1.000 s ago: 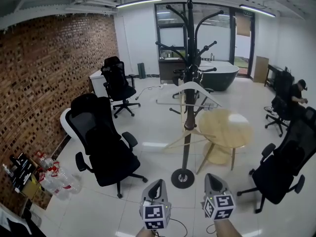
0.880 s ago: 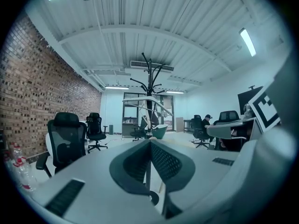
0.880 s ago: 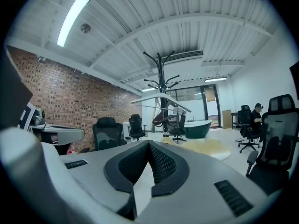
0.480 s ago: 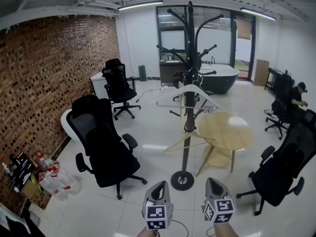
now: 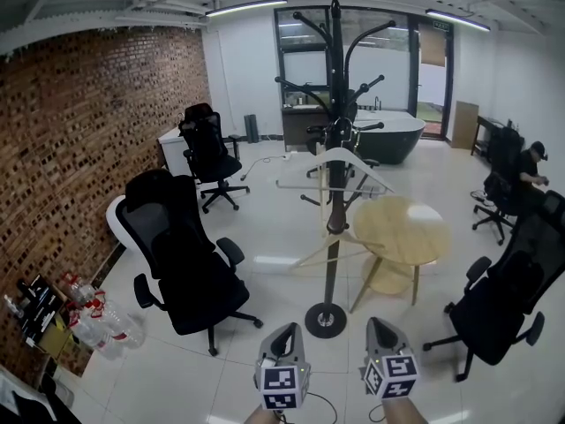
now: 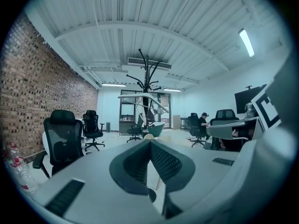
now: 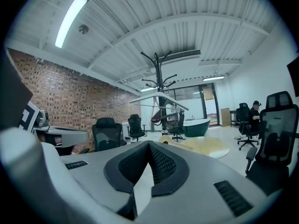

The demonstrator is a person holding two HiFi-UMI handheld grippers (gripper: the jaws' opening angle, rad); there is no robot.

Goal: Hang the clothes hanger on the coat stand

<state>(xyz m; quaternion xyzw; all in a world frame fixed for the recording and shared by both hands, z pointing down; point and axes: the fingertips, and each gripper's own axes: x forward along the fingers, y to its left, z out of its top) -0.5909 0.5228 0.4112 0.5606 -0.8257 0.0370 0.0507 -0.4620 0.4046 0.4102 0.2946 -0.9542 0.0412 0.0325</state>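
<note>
Both tongs are held low at the near edge of the head view, side by side and apart. The left gripper (image 5: 284, 330) has its two jaws closed tip to tip in its own view, with nothing between them. The right gripper (image 5: 378, 324) is closed the same way and is just as empty. The hands behind them are cut off by the bottom edge; only a sliver of each shows under the marker cubes.

The clothes hanger (image 5: 342, 154), pale and with a thin crossbar, hangs on the black coat stand (image 5: 333, 237), about halfway up the pole and below the upper ring of curved arms. Its hook is lost against the dark pole and arms, so I cannot tell which arm carries it. It is well apart from both tongs.

The stand's round base (image 5: 327, 319) sits on the white tiled floor in the head view. In both gripper views it is hidden behind the gripper bodies, and only the hanger and the upper arms show above the jaws.

A round wooden table (image 5: 408, 230) stands just beside the stand, its legs partly behind the pole. A black office chair (image 5: 185, 268) is to the left. A seated person (image 5: 532, 168) at the far right is small and partly hidden by chairs.
</note>
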